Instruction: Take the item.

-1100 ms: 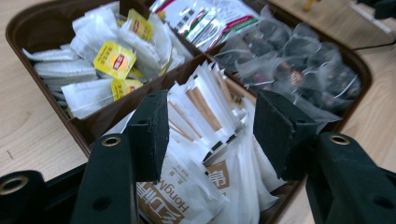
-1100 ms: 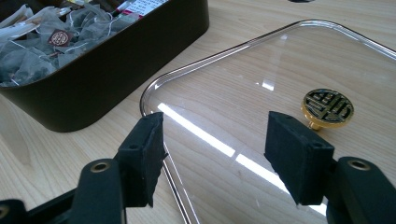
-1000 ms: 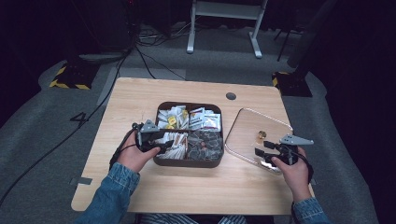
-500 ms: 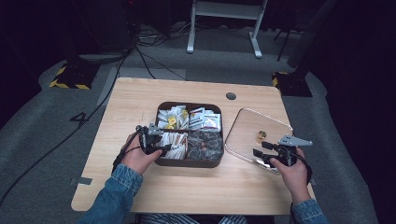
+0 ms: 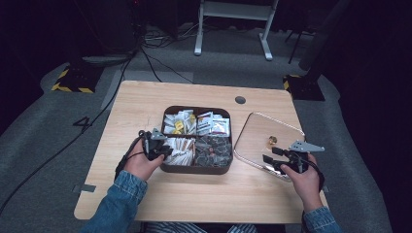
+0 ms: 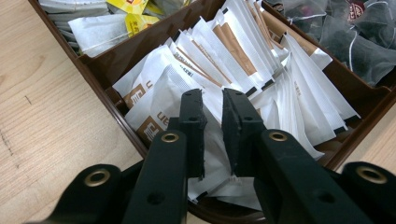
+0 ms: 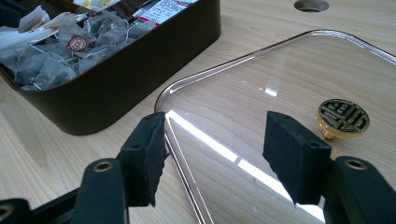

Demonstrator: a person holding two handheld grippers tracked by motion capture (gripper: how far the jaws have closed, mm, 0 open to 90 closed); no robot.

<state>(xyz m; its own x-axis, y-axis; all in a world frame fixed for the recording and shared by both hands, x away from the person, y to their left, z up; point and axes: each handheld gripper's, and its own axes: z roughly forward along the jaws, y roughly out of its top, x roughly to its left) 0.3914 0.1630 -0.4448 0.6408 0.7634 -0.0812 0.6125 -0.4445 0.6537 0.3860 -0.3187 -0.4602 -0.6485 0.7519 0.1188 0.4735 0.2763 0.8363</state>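
Note:
A brown four-compartment box (image 5: 194,170) sits mid-table, full of tea sachets and bags. My left gripper (image 5: 167,148) reaches into its near-left compartment of white sachets (image 6: 243,60). Its jaws have just been closing and now stand nearly together, with one white sachet (image 6: 154,102) pinched between the pads (image 6: 212,100). The box's clear lid (image 5: 257,133) with a gold knob (image 5: 271,141) lies flat to the right. My right gripper (image 5: 268,158) rests at the lid's near edge. Its jaws (image 7: 215,135) stand open astride the lid's rim (image 7: 184,154), apart from the knob (image 7: 343,116).
The near-right compartment holds dark mesh tea bags (image 7: 42,60), and the far compartments hold yellow and white packets (image 5: 194,122). A round cable hole (image 5: 240,100) sits in the tabletop behind the box. Floor cables and a white stand's legs lie beyond the table.
The left gripper's jaws have drawn together over the white sachets. Both hands stay where they were, and the right gripper's jaws look the same.

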